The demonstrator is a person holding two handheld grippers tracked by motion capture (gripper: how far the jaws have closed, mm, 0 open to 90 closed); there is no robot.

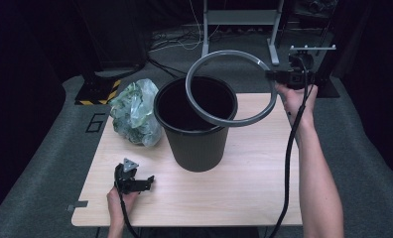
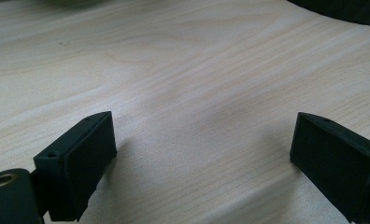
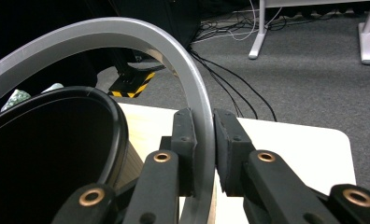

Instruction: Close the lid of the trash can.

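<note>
Grey ring [image 1: 231, 88] is held up in the air, tilted, over the far-right side of the black bin [image 1: 196, 121], its lower edge crossing the bin's mouth. Right gripper [image 1: 279, 75] pinches the ring's right rim; in the right gripper view both pads clamp the band [image 3: 202, 140] w/ the ring arching up & left above the bin [image 3: 57, 144]. Bin stands mid-table [image 1: 244, 183]. Green bag [image 1: 134, 113] sits just left of the bin, touching it. Left gripper [image 1: 147, 181] rests low at the table's near-left, jaws spread wide, nothing btwn them but bare wood [image 2: 197, 93].
</note>
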